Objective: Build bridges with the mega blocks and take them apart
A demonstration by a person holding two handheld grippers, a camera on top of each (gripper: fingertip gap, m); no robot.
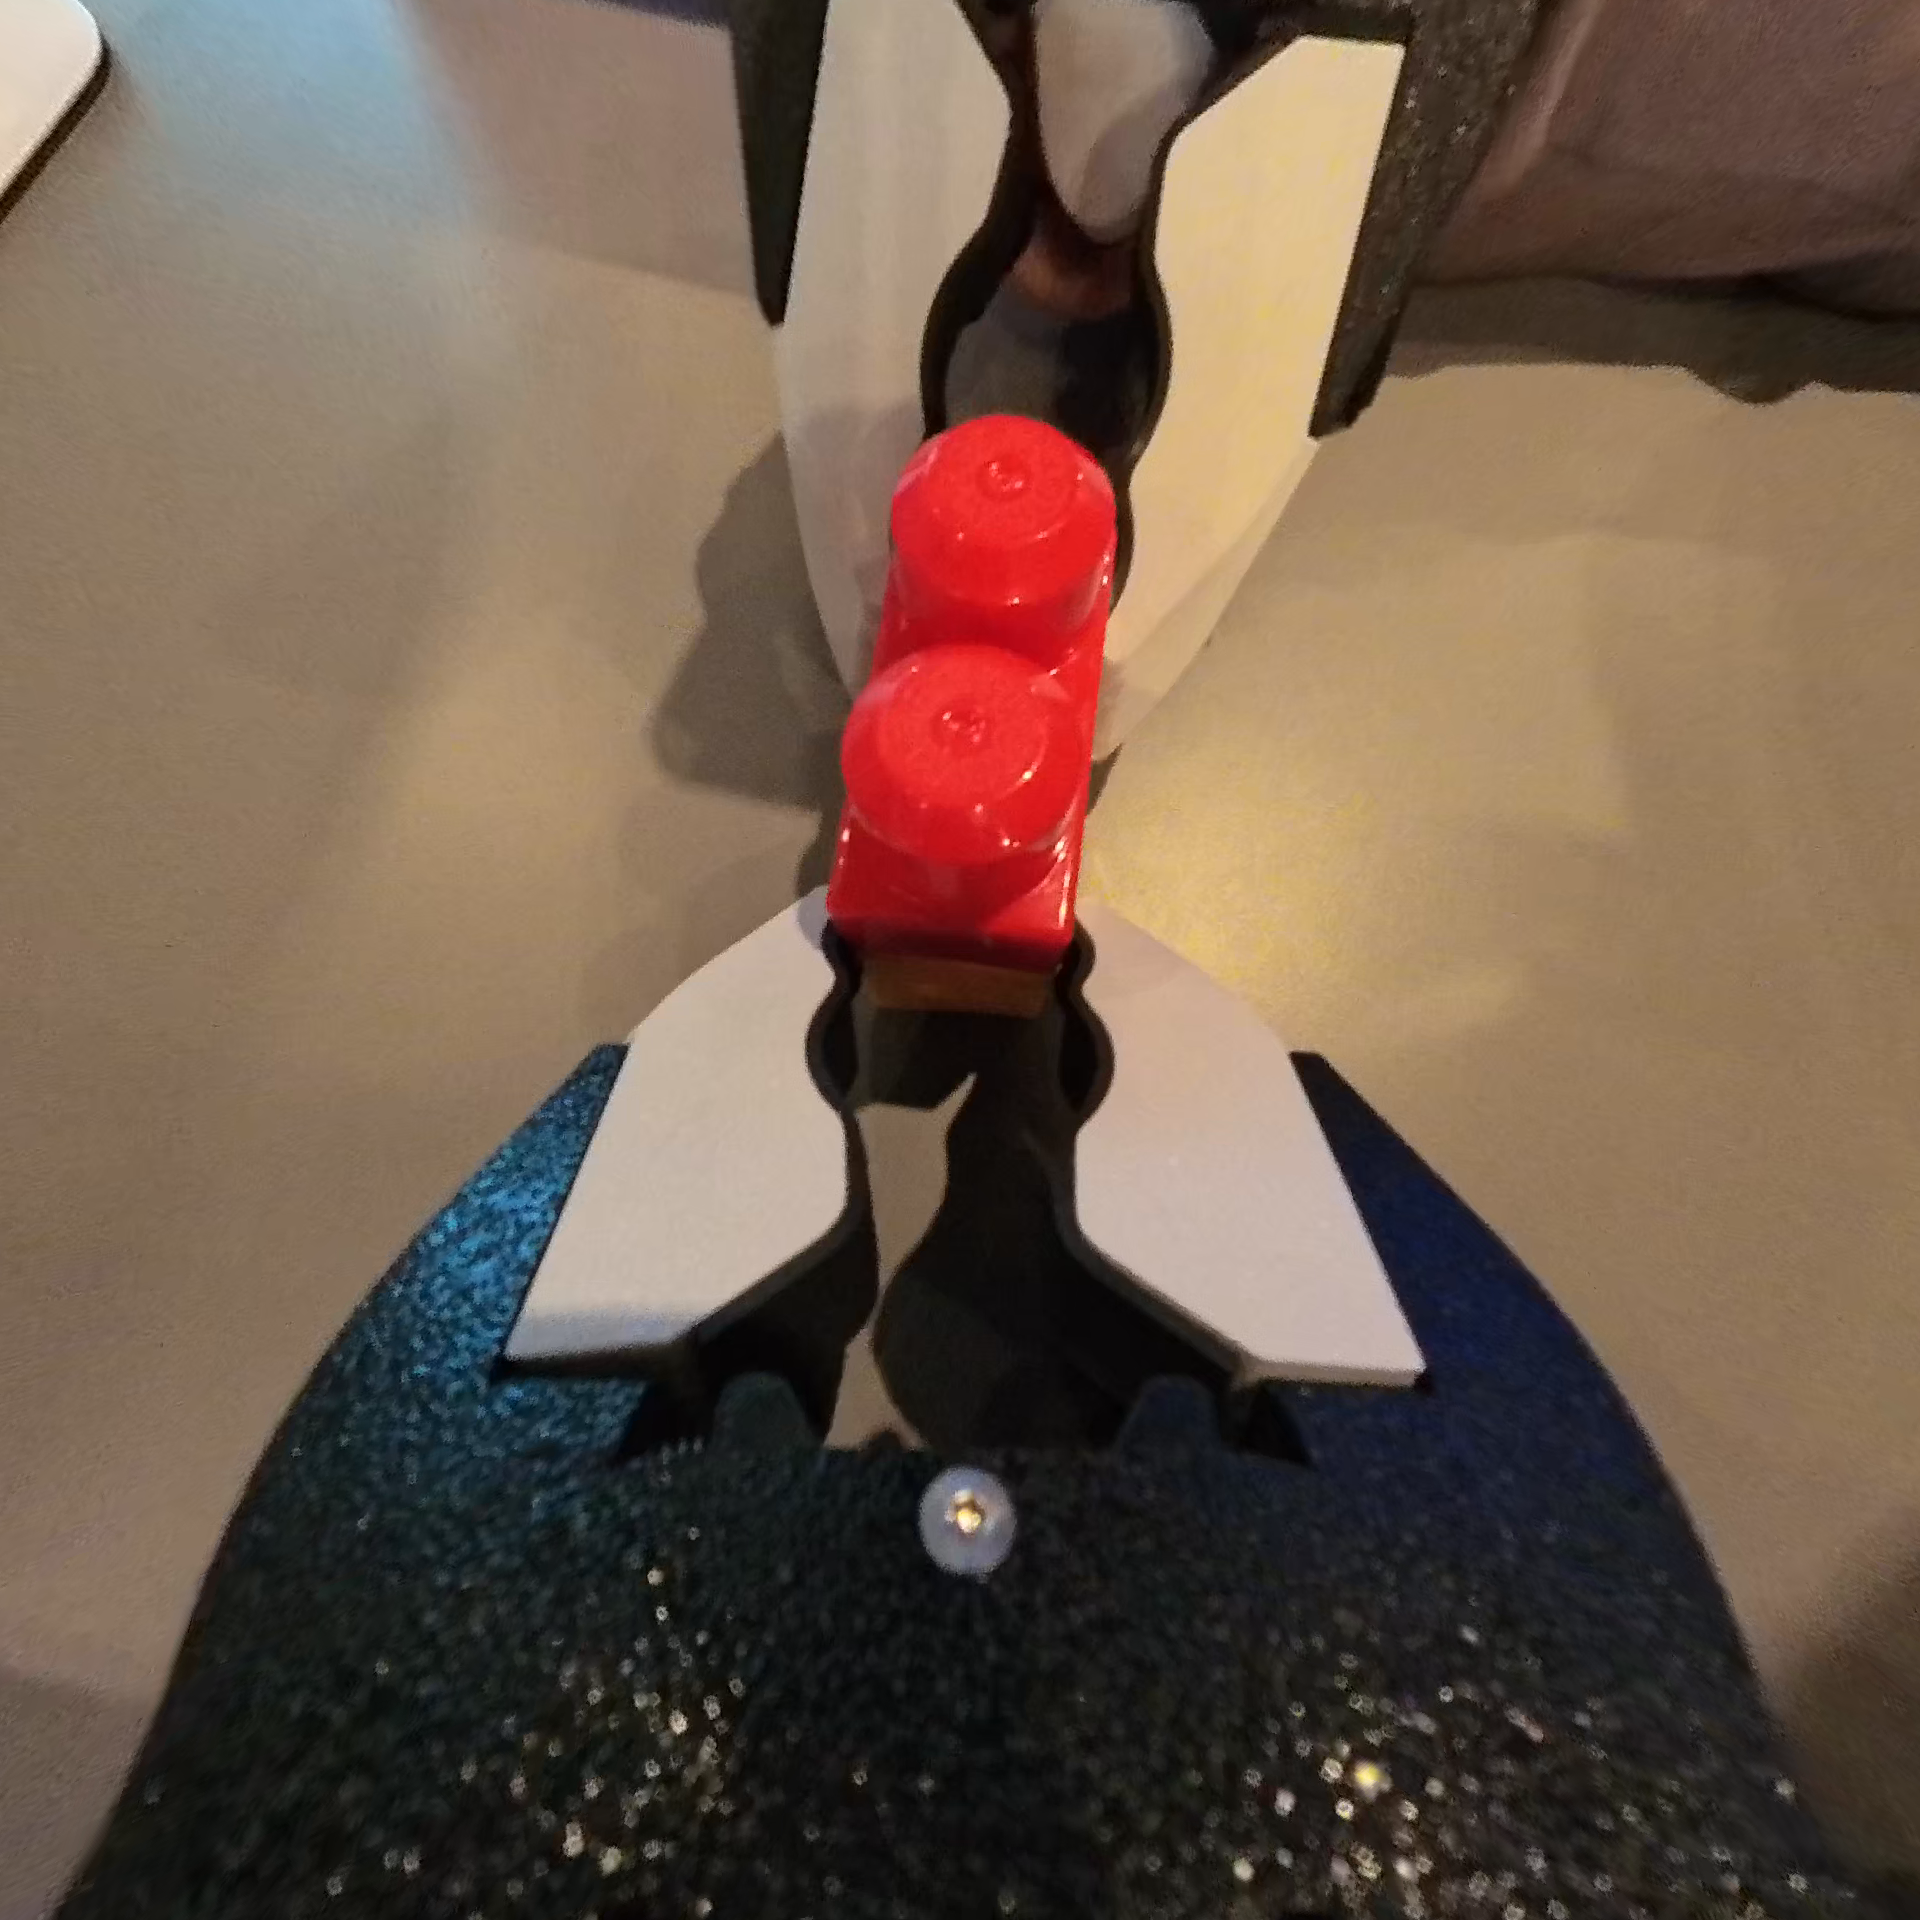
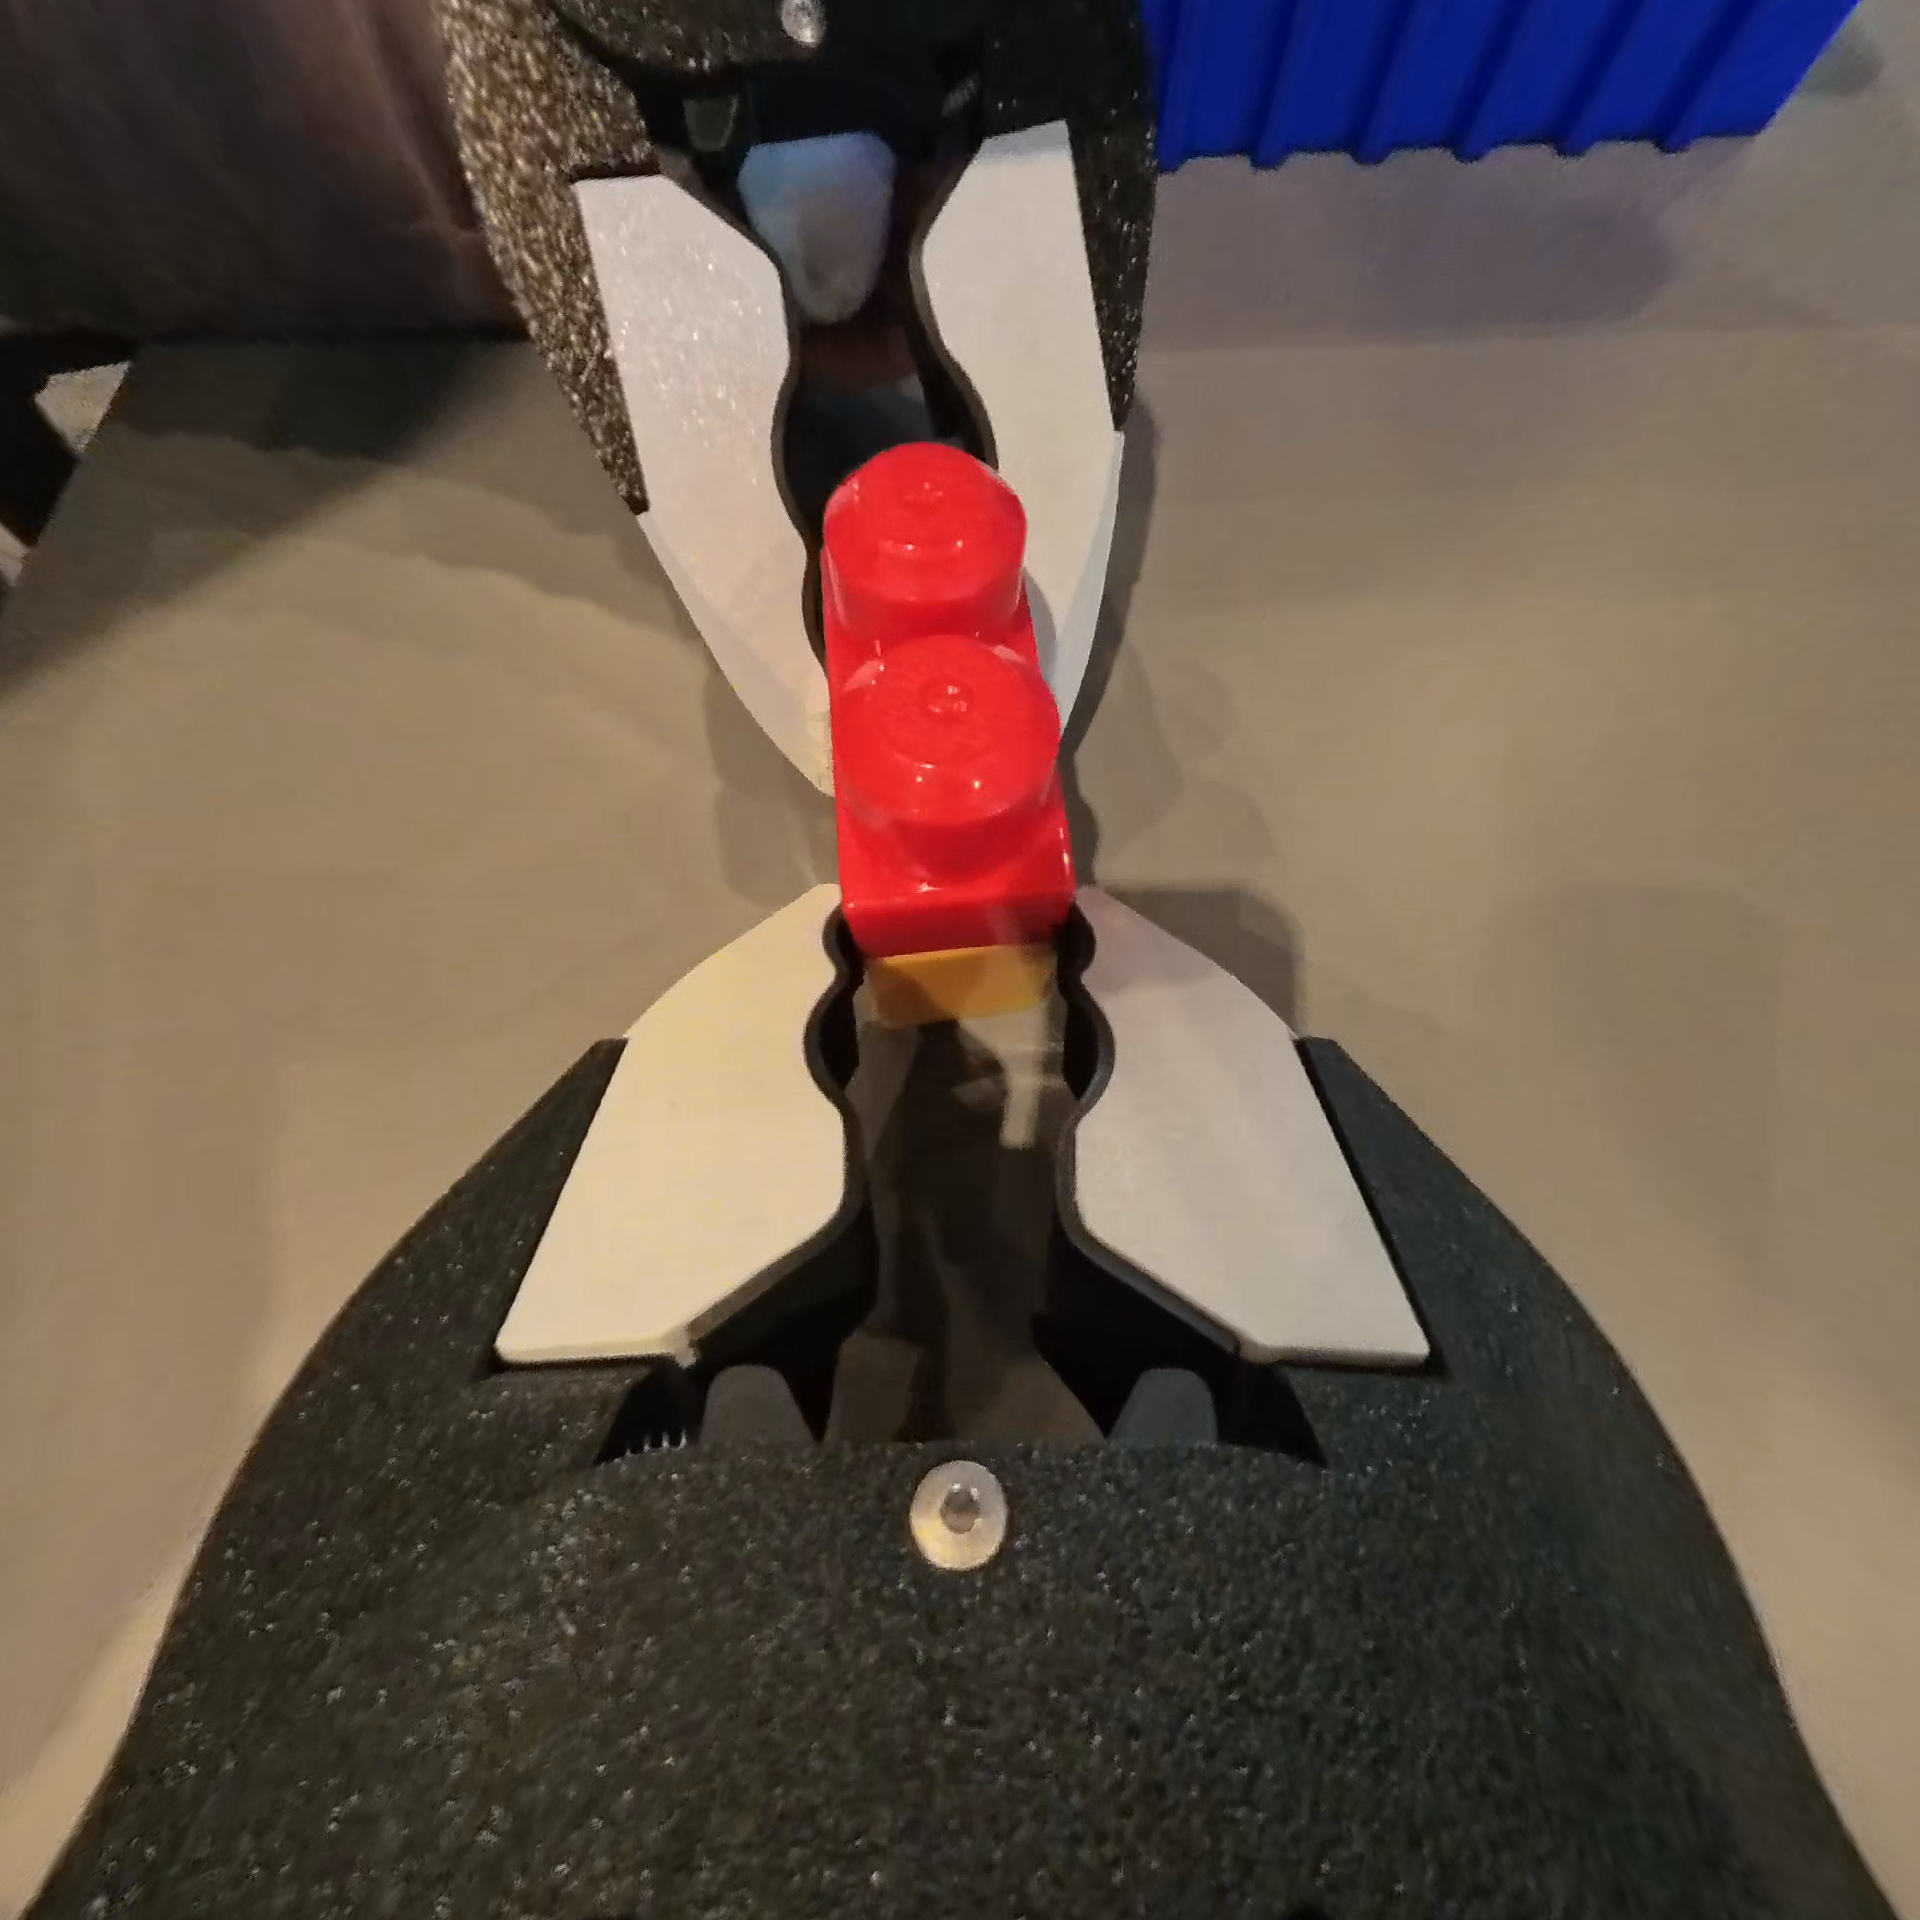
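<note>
Both grippers meet head-on over the tabletop (image 1: 312,727), each clamped on an opposite end of the same small stack. On top is a red block (image 1: 977,707) with two round studs, lying in line between the two grippers. Under it sits a yellow block (image 2: 961,987), of which only a sliver shows at the near end in each wrist view; in the left view it looks dark orange in shadow.

The left gripper (image 1: 956,940) has its jaws drawn in close, pinching the near end of the stack right where red meets yellow. The right gripper (image 2: 961,935) does the same from the other side, jaws nearly together around that same seam. Which block each actually bites cannot be told from here.

As for progress, I'd judge this a moment of either pressing the two blocks together or pulling them apart; the pictures don't settle which. No finished bridge is in sight, only this two-block stack held just above or on the tabletop. A blue ribbed bin (image 2: 1455,73) sits at the far edge, well apart.
</note>
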